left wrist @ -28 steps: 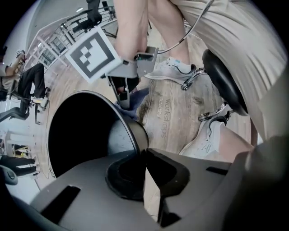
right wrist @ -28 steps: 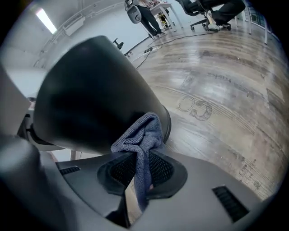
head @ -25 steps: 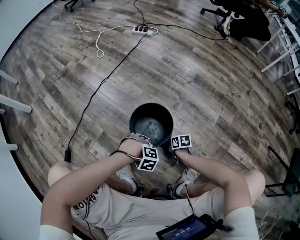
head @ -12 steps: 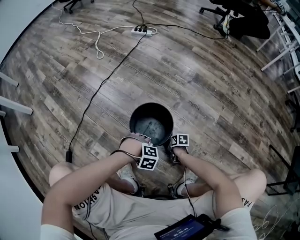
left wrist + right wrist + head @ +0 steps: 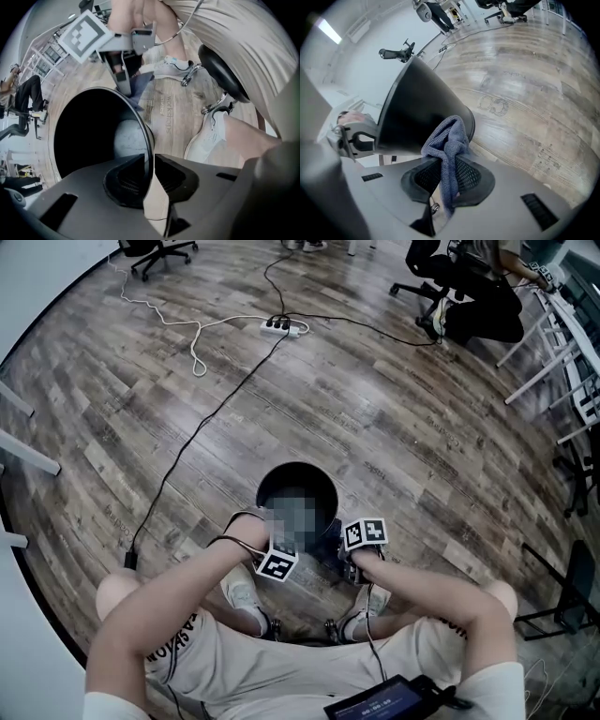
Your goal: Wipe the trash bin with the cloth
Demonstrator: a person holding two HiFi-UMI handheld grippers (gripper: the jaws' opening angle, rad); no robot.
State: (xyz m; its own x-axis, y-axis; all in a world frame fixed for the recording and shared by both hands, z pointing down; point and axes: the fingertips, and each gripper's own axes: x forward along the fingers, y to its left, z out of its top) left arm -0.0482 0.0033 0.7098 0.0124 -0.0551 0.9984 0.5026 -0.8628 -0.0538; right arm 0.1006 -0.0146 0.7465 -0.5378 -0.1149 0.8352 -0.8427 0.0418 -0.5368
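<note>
The black round trash bin (image 5: 323,491) stands on the wood floor in front of my knees. My left gripper (image 5: 275,562) points straight down at its near rim. In the left gripper view the thin rim (image 5: 151,140) runs between the jaws of the left gripper (image 5: 149,161), which have just been opening; a gap shows beside it. My right gripper (image 5: 356,545) is at the bin's near right side. It is the right gripper (image 5: 447,161) shut on a blue-grey cloth (image 5: 449,138), bunched against the bin's outer wall (image 5: 417,108).
A white power strip (image 5: 281,327) with cables lies far ahead, and a black cable (image 5: 187,442) crosses the floor to the left. Office chairs (image 5: 450,277) and desk legs (image 5: 553,334) stand at the back right. My shoes (image 5: 246,592) rest close behind the bin.
The head view has tilted, so more of the far floor shows. The left gripper's marker cube has shifted left along the near rim. The right gripper has lifted a little beside the bin.
</note>
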